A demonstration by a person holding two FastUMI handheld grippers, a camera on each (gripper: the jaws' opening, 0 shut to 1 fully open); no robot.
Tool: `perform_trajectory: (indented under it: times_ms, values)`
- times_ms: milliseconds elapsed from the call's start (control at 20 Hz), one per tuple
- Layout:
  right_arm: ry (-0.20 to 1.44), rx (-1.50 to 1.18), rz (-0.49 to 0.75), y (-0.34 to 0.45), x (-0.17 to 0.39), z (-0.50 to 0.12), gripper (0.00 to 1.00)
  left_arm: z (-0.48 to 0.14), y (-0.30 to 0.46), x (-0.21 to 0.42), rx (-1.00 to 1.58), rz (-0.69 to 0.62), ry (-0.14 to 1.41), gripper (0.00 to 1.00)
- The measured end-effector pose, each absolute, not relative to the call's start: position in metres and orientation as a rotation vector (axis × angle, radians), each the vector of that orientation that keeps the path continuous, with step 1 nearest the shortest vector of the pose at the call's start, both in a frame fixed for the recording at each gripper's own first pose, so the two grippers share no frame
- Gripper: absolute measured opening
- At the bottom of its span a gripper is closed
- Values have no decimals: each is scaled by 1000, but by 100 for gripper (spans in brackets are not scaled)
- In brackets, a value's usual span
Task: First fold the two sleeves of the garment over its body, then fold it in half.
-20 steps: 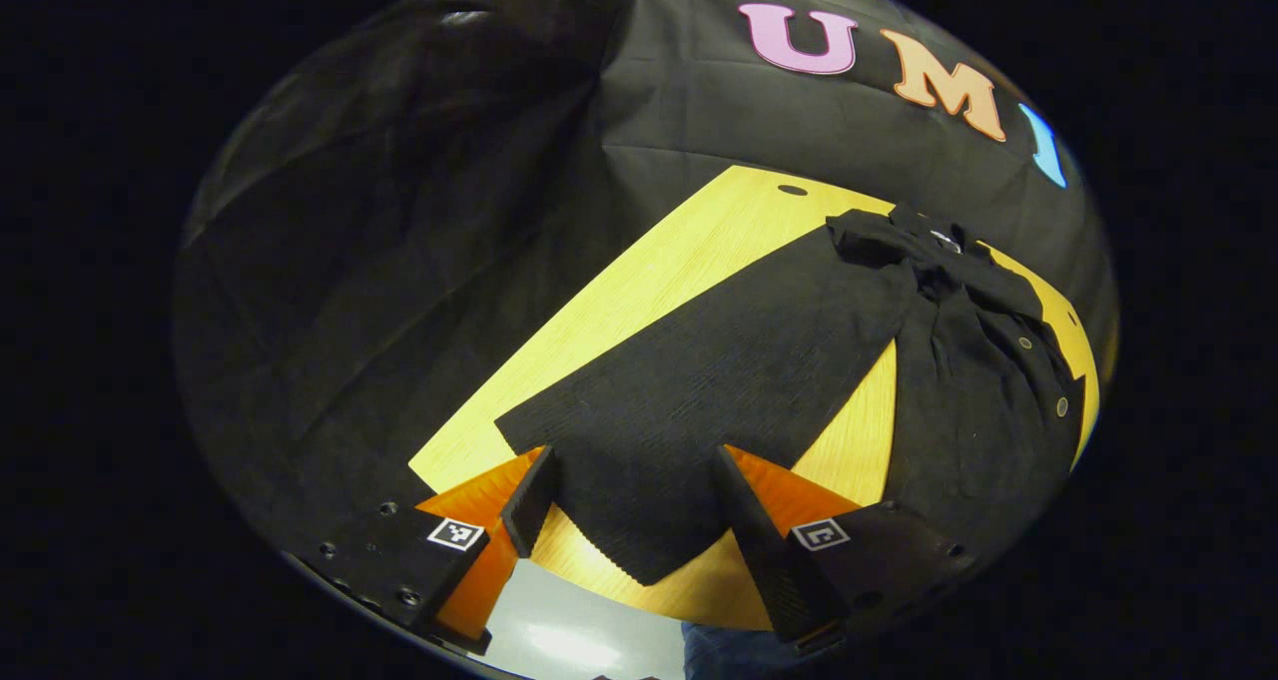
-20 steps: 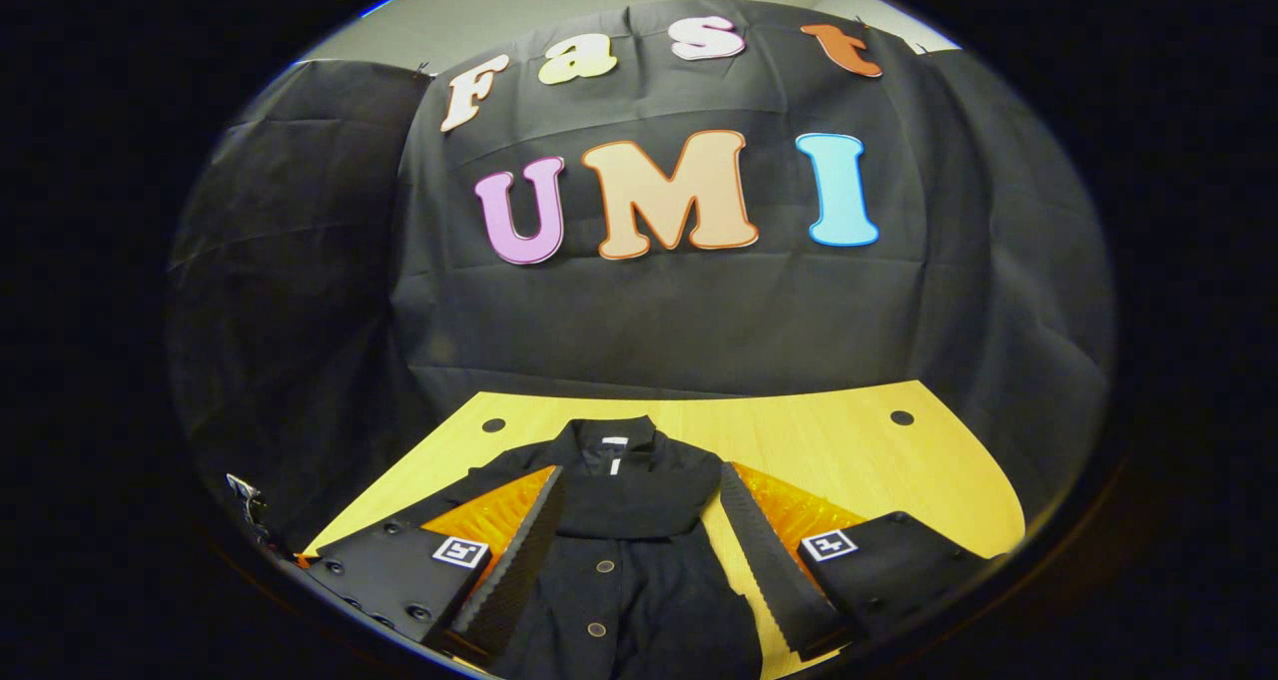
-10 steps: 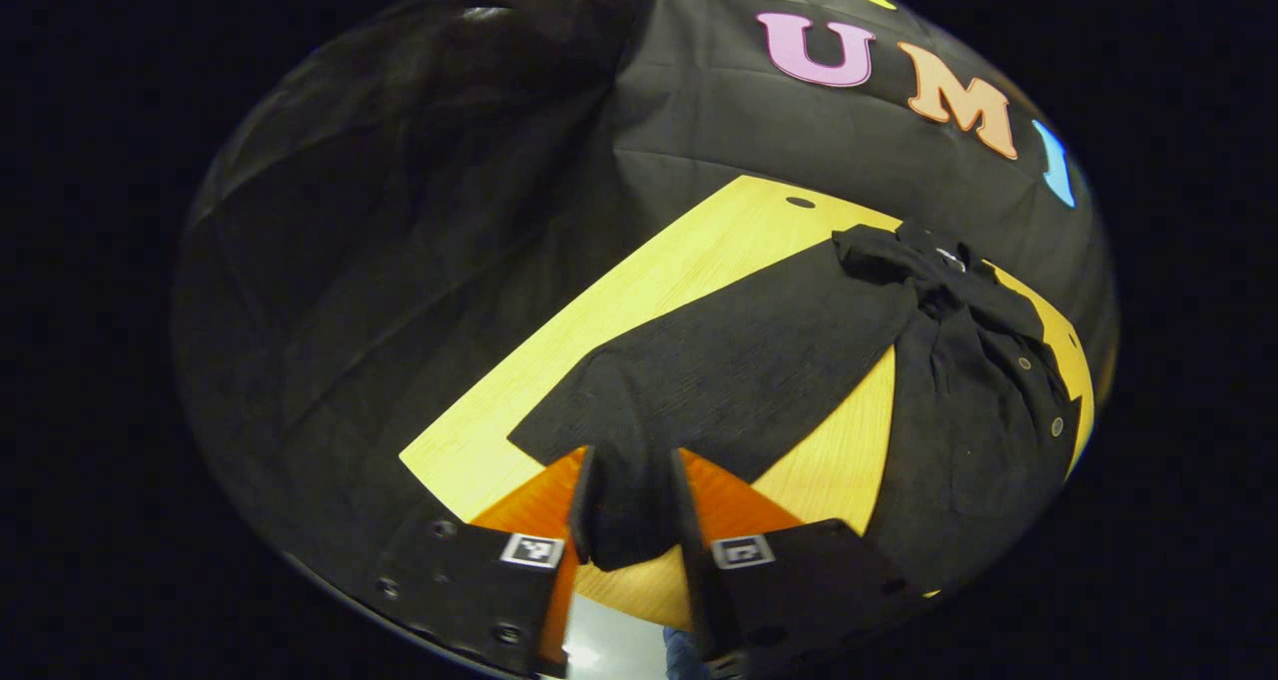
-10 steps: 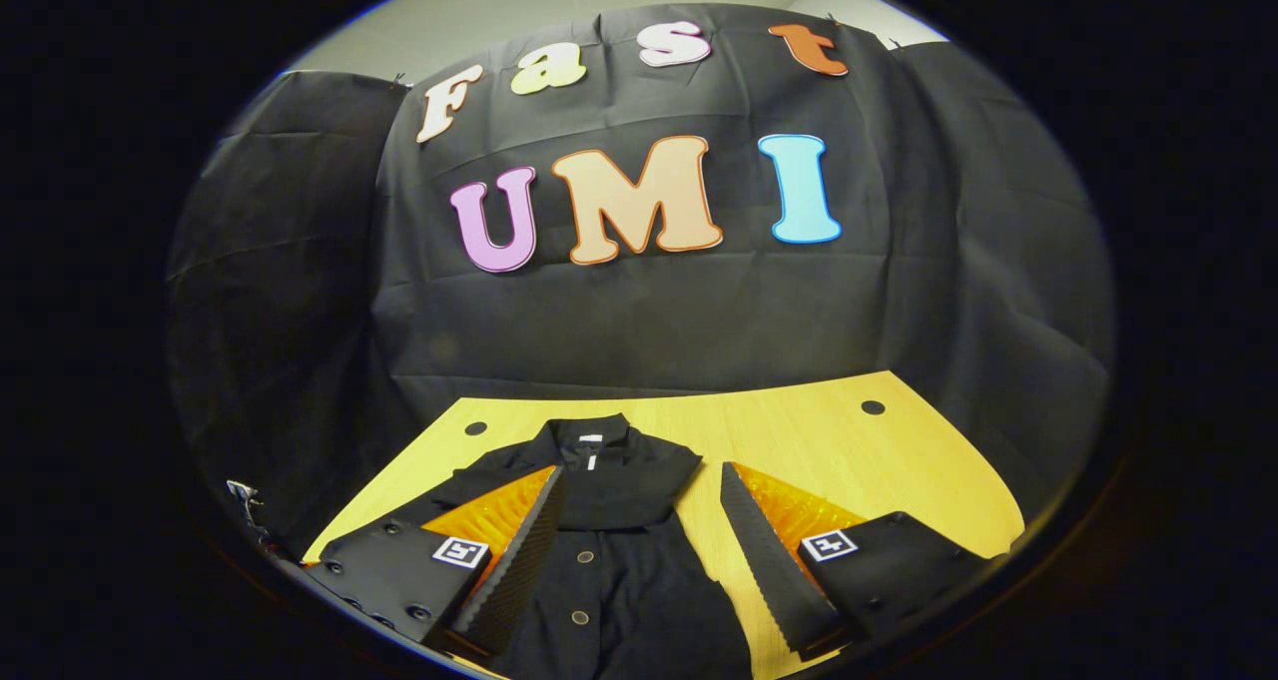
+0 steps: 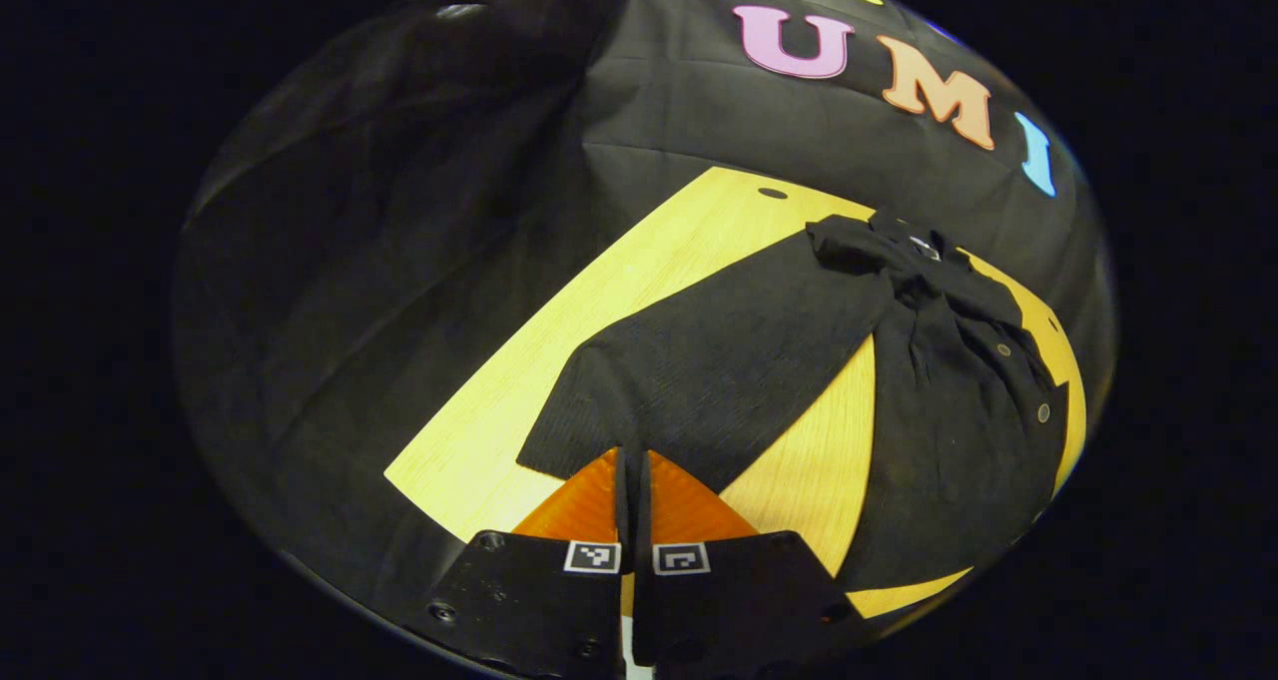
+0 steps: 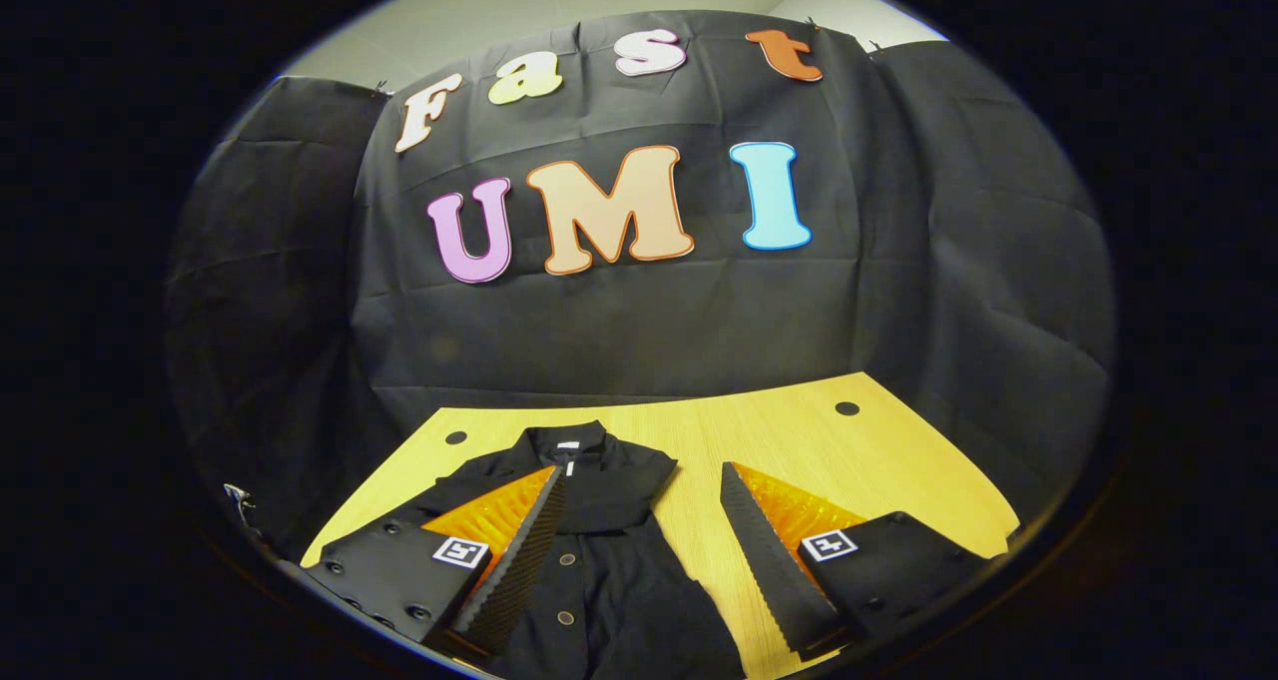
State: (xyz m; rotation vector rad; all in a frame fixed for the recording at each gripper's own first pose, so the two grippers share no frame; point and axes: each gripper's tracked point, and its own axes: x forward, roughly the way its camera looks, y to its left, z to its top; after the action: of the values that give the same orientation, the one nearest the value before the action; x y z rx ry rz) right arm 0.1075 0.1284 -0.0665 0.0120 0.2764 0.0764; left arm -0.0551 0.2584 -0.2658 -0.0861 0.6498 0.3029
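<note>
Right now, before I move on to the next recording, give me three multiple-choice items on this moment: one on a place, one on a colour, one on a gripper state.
1. Where does the garment lie?
A. on the wooden table
B. on the floor
C. hung on the wall

2. What colour is the garment?
A. white
B. black
C. red

3. How does the left gripper stand?
A. wide open above bare wood
B. shut on the sleeve
C. shut on a button

Key: 1 A, wood shows around the cloth; 2 B, the cloth is black all over; 3 B, both fingers meet on the sleeve's end, while the right gripper is open.
</note>
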Motion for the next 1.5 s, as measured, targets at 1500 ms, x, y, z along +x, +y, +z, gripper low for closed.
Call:
perform_trajectory:
  times_ms: [1500]
  values:
    - [370,4,66,45,110,-90,98,-61,113,169,-74,25,227,0]
